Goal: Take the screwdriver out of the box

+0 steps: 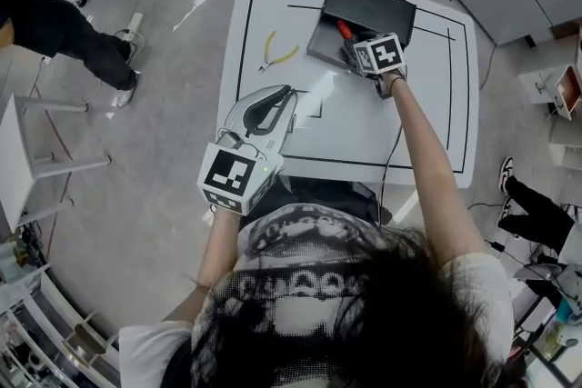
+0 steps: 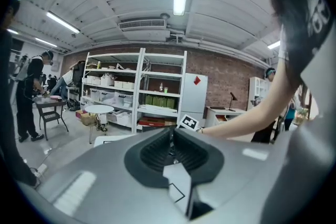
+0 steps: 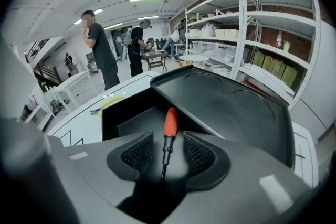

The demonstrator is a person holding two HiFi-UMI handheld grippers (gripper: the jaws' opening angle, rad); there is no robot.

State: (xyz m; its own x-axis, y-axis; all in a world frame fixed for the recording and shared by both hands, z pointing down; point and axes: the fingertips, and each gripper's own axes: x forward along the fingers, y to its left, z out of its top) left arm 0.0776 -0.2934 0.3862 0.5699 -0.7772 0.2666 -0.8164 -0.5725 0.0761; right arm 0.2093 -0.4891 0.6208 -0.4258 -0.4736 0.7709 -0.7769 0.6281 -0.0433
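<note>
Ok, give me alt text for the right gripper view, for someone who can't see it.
The right gripper, jaws open, straddles an orange-handled screwdriver lying in an open black box, without touching it. The box sits on a white table, with yellow-handled pliers farther left and people standing behind.

The screwdriver (image 3: 169, 126) has a glossy orange-red plastic handle and a dark metal shaft. The box (image 3: 236, 107) is matt black plastic (its lid faintly sheened). The right claw (image 3: 167, 153) is smooth grey plastic with dimpled black pads (image 3: 137, 153). The counter (image 1: 364, 132) is smooth and white.
</note>
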